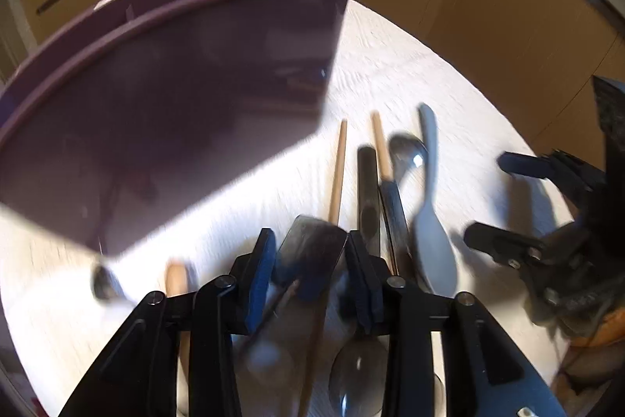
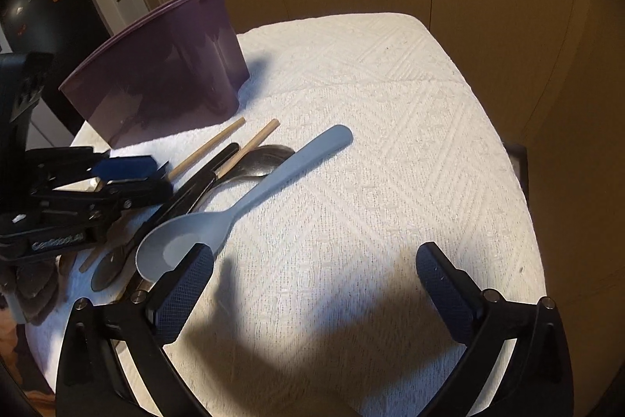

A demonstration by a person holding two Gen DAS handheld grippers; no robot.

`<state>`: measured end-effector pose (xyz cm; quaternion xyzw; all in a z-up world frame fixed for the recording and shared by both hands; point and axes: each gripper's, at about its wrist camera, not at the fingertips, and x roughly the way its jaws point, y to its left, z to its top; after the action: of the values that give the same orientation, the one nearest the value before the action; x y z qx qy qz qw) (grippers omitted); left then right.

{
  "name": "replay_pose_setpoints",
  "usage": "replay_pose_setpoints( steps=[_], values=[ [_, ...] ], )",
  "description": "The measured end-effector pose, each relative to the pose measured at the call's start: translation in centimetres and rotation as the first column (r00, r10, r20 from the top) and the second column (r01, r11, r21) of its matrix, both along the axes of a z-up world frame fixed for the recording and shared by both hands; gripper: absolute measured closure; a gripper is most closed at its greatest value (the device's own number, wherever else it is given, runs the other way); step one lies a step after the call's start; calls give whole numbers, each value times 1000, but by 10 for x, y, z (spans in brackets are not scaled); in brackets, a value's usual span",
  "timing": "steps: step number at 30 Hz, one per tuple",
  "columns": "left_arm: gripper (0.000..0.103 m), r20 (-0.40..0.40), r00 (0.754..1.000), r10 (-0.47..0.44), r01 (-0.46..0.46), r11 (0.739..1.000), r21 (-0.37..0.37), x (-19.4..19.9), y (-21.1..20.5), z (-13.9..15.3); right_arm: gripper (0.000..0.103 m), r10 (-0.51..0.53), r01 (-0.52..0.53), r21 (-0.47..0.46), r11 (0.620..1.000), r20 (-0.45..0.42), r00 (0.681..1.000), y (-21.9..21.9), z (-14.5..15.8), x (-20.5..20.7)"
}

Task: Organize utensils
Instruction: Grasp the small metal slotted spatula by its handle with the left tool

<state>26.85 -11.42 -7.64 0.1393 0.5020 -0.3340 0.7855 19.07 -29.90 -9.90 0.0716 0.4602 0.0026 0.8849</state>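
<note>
- The left claw [image 1: 308, 270] is down in the pile of utensils, and a dark flat handle [image 1: 312, 241] stands between its blue pads [image 1: 258, 284]. The picture is blurred, so I cannot tell whether the pads already press on it.
- The right claw [image 2: 314, 284] has its jaws wide apart over the white cloth [image 2: 390, 143] of the tabletop, with nothing between them.
- The grey plastic spoon [image 2: 250, 198] lies on the cloth with its bowl touching the right claw's left pad [image 2: 183, 292].
- The purple utensil holder [image 2: 164, 73] stands upright behind the pile, near the two wooden chopsticks [image 2: 211, 147] and a metal spoon [image 2: 261, 159].
- Risk, as I judge it: the utensils overlap closely, so the left claw may take two pieces together, or drag a neighbour when it lifts.
- A smooth handle could also slip out if the grip is off-centre.
</note>
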Motion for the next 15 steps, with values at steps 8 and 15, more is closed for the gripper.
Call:
replay_pose_setpoints(
  steps=[8, 15],
  values=[
    [49, 92, 993, -69, 63, 995, 72, -26, 26, 9, 0, 48, -48, -96, 994, -6, 999, 16, -6, -1],
    [54, 115, 978, -175, 151, 970, 193, -10, 17, 1, 0, 39, -39, -91, 995, -1, 999, 16, -5, -1]
  ],
)
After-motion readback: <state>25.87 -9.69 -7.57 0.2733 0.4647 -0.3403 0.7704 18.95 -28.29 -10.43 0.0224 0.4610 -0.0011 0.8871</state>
